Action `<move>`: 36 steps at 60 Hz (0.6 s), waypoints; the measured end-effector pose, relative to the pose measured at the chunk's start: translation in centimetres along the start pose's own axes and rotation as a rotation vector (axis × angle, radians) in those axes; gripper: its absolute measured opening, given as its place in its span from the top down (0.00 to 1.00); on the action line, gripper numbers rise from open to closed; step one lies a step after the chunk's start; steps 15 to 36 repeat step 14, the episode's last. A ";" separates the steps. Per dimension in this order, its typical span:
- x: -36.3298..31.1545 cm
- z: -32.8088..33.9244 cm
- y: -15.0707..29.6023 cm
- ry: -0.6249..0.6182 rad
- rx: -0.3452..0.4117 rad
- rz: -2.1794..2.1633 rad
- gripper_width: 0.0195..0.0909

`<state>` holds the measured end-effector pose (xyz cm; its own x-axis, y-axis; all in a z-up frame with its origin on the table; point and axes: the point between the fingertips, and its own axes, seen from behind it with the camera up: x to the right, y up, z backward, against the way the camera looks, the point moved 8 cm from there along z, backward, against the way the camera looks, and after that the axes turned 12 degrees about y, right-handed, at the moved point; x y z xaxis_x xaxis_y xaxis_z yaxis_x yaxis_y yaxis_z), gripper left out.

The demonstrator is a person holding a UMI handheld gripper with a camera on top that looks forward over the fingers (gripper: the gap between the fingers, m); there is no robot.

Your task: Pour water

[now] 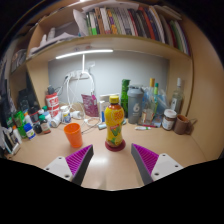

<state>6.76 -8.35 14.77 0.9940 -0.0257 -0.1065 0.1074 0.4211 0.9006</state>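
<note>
Bottle [115, 124], yellow-orange with a green cap and a red base, upright on the table [100, 165], just ahead of the gripper [113, 161] and centred on the gap between the pink pads [78, 161]. Jaws wide, holding nothing, apart from the bottle. Orange cup [73, 135] to the bottle's left, near it but not touching, likely the target for pouring. Probably plastic and part full, though contents not readable from here: so moderately heavy, smooth-sided, somewhat slippery, walls liable to give under a hard squeeze. Best hold across the mid body, below the shoulder and above the base, pads square on opposite sides, firm enough to resist slipping during the tilt. Cap apparently on, so no water out until removed. Clutter behind: jars, more bottles, shelf [110, 45] of books.
</note>
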 end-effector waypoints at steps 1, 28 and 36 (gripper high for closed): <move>-0.5 1.0 0.1 0.002 0.005 0.001 0.08; -6.0 13.4 1.3 0.034 0.045 0.020 0.08; -6.0 13.4 1.3 0.034 0.045 0.020 0.08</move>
